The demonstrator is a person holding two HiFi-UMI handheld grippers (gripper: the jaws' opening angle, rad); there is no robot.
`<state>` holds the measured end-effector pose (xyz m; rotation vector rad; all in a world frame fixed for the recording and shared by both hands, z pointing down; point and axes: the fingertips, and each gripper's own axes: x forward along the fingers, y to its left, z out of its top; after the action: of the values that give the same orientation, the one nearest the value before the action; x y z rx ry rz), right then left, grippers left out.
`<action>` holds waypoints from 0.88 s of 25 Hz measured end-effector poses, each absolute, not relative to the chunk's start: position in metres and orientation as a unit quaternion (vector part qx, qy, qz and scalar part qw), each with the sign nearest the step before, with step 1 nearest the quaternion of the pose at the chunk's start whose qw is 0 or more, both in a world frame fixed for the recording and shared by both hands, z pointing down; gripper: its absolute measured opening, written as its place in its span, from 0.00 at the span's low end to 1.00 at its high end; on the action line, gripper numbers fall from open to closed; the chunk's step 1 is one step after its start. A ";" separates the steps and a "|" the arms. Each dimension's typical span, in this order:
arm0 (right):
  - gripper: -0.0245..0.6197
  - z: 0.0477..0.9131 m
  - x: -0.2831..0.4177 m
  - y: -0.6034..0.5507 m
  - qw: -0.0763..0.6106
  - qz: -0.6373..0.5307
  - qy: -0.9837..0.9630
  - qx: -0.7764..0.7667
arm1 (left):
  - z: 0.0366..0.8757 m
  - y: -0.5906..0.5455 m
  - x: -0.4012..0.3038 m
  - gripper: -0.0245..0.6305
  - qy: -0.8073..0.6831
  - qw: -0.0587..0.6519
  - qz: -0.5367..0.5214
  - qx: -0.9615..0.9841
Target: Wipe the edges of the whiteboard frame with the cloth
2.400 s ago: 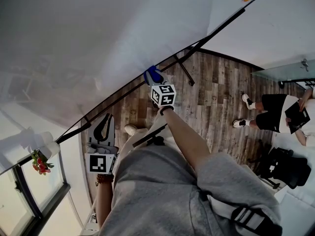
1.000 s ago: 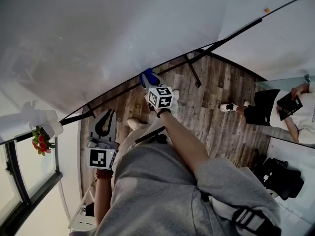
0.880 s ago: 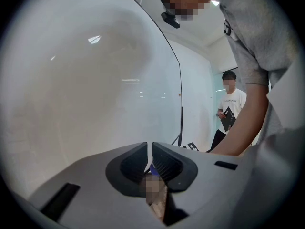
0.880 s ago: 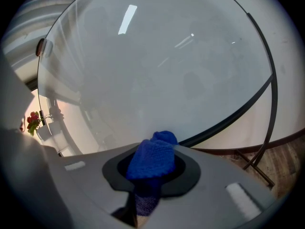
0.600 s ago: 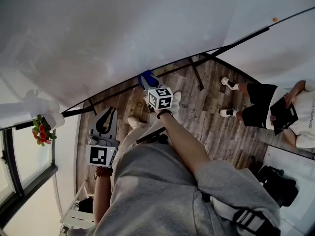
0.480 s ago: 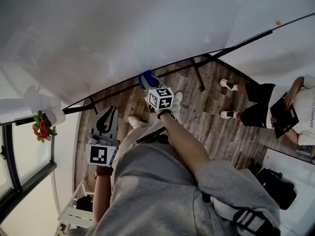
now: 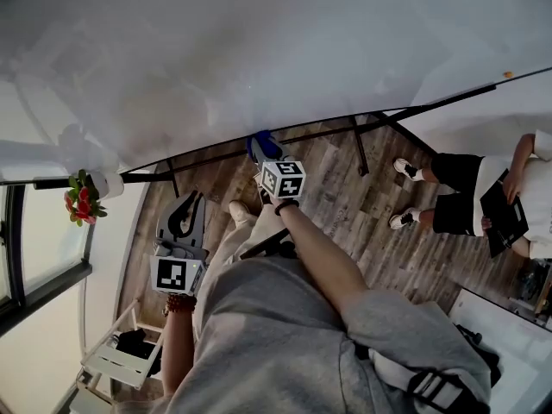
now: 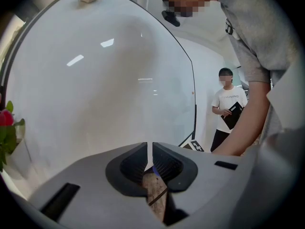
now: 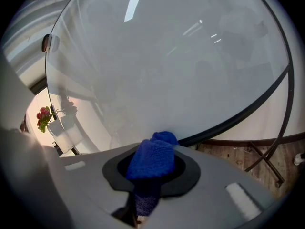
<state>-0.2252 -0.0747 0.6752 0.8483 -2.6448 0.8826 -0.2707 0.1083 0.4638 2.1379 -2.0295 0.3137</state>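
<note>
The right tool is clamped on the blue cloth, which bulges out past the jaws and presses against the black bottom edge of the whiteboard frame; the left tool hangs lower, apart from the board — its jaws drawn together to a thin slit, nothing between them; a bystander stands on the wooden floor — off to the right.

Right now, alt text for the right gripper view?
The right gripper clamps a blue cloth whose tip meets the black lower frame of the whiteboard. Red flowers show at far left, wood floor at lower right.
</note>
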 end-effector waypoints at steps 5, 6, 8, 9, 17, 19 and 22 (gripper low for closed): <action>0.16 0.677 -0.223 -0.074 0.116 0.292 -0.884 0.345 | 0.458 0.123 -0.276 0.10 -0.719 0.108 0.101 0.679; 0.16 0.677 -0.224 -0.075 0.113 0.290 -0.882 0.353 | 0.459 0.127 -0.279 0.10 -0.722 0.110 0.100 0.676; 0.16 0.676 -0.231 -0.076 0.106 0.292 -0.879 0.362 | 0.462 0.132 -0.289 0.10 -0.720 0.109 0.094 0.678; 0.16 0.676 -0.232 -0.075 0.105 0.292 -0.877 0.366 | 0.465 0.136 -0.294 0.10 -0.717 0.107 0.092 0.683; 0.16 0.678 -0.242 -0.064 0.086 0.287 -0.848 0.438 | 0.452 0.165 -0.323 0.10 -0.651 0.089 0.105 0.746; 0.16 0.678 -0.252 -0.056 0.078 0.291 -0.844 0.444 | 0.453 0.178 -0.335 0.10 -0.643 0.097 0.109 0.752; 0.16 0.678 -0.264 -0.046 0.067 0.299 -0.833 0.460 | 0.456 0.195 -0.355 0.10 -0.639 0.103 0.115 0.753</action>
<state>-0.2636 -0.0455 0.6784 1.3865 -2.5112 0.9013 -0.3554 0.1950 0.4561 2.2232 -1.8859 0.3406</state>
